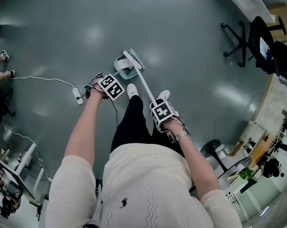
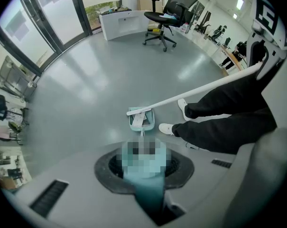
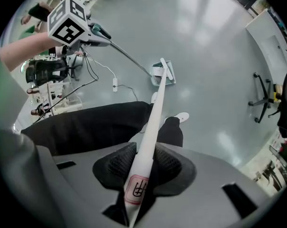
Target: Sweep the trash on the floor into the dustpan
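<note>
A teal dustpan (image 1: 125, 67) rests on the grey floor just ahead of my feet. Its long teal handle (image 2: 145, 184) runs back into my left gripper (image 2: 144, 163), which is shut on it. My right gripper (image 3: 143, 164) is shut on the white broom handle (image 3: 152, 122), with both pads pressed against it. The broom head (image 2: 139, 111) lies across the dustpan (image 2: 142, 119), touching its mouth. In the head view the left gripper (image 1: 99, 87) is left of the pan and the right gripper (image 1: 164, 116) is behind it. I cannot tell if trash is in the pan.
My white shoes (image 1: 132, 90) stand right behind the pan. A white power strip with its cable (image 1: 78, 95) lies on the floor to the left. A black office chair (image 1: 241, 36) and a white desk (image 2: 120, 23) stand farther off. Another person's feet (image 1: 4, 64) show at far left.
</note>
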Demonstrator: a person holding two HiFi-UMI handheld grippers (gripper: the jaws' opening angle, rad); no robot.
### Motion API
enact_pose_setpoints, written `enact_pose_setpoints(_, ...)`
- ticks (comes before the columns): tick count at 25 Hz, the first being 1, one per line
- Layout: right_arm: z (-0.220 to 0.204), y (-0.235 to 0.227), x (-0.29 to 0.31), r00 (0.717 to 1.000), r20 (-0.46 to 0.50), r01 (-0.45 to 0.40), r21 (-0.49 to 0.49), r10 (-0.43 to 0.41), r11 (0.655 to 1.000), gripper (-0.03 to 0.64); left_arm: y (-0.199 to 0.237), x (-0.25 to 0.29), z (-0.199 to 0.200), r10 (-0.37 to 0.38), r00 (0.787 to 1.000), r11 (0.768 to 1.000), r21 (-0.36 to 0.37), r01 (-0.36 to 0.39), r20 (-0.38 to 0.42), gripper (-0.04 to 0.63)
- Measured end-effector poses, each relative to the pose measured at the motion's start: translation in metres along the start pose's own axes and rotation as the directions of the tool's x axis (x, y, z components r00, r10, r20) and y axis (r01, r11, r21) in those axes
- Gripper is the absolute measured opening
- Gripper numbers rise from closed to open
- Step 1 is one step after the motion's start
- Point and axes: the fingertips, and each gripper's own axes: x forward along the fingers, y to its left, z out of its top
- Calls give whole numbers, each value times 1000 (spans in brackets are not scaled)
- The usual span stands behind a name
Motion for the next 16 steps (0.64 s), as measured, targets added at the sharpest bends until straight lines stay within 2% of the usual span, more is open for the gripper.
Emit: enact_pose_setpoints(16,-2,2,8,1000,14,1,5,-1,1000,122,-6,2,-3,16,1000,1000,-6,-16,2,92)
